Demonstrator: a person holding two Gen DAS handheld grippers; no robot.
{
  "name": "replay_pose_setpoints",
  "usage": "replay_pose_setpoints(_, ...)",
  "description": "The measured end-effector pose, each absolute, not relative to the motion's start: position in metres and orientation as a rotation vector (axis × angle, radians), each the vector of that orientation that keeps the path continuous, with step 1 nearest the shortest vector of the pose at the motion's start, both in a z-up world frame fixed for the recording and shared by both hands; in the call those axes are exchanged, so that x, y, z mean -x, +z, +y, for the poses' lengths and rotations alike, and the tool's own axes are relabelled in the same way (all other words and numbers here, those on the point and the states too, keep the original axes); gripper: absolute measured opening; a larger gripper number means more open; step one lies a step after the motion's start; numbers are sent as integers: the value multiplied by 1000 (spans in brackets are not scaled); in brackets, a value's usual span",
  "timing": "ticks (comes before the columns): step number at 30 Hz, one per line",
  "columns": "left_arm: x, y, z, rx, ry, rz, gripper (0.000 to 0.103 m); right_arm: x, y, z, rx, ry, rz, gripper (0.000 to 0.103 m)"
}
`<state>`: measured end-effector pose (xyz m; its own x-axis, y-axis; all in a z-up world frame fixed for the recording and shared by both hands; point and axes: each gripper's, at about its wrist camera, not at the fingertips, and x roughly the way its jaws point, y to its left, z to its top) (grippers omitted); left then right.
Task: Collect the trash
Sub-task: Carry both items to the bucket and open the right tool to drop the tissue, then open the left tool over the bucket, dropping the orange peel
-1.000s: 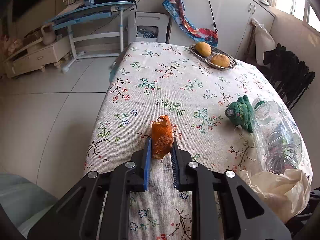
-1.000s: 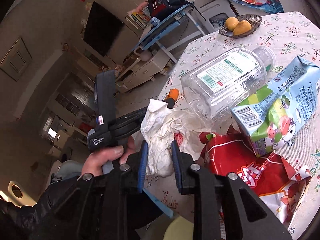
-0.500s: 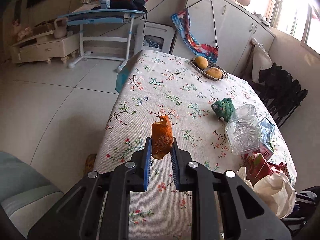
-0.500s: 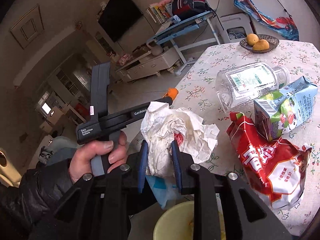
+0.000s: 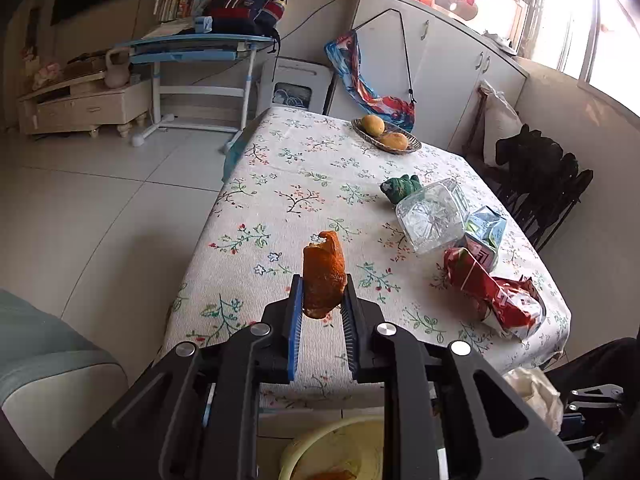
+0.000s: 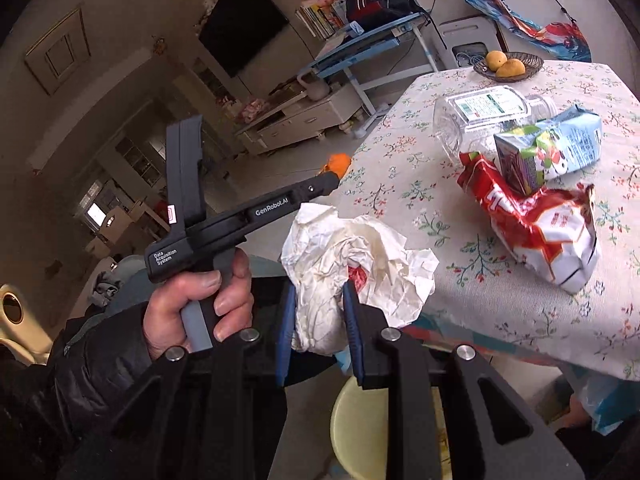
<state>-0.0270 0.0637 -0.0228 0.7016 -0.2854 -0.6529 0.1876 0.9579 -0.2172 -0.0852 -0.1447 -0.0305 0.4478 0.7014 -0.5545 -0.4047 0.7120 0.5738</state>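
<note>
My left gripper (image 5: 320, 292) is shut on an orange peel (image 5: 323, 276) and holds it in the air over the table's near edge. My right gripper (image 6: 318, 304) is shut on a crumpled white paper wad (image 6: 352, 264), held off the table's near side. A pale yellow bin (image 5: 340, 452) stands on the floor below both grippers; it also shows in the right wrist view (image 6: 364, 428). On the floral table (image 5: 288, 184) lie a clear plastic bottle (image 5: 430, 216), a milk carton (image 5: 486, 232) and a red snack bag (image 5: 496, 292).
A green knitted toy (image 5: 400, 188) sits by the bottle. A basket of fruit (image 5: 386, 136) stands at the far end. A grey seat (image 5: 44, 364) is at the near left. Dark chairs (image 5: 540, 184) stand right of the table.
Both grippers have pulled back and up from the table with their loads. The peel and the paper wad now hang over the bin at the table's near edge.
</note>
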Motion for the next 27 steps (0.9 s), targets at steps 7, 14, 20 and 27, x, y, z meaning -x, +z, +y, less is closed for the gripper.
replay_pose_setpoints(7,60,-21,61,125,-277,741,18,99,-60,-128,-383,726,1012,25)
replay_pose_setpoints(14,84,-21,60,117,-279,745,18,100,-88,-114,-325,689,1138,25)
replay_pose_setpoints(20,101,-23,56,94,-284,751,18,105,-106,-119,-318,625,1201,37)
replay_pose_setpoints(27,114,-24,50,71,-290,760,18,110,-98,-131,-332,606,1151,38)
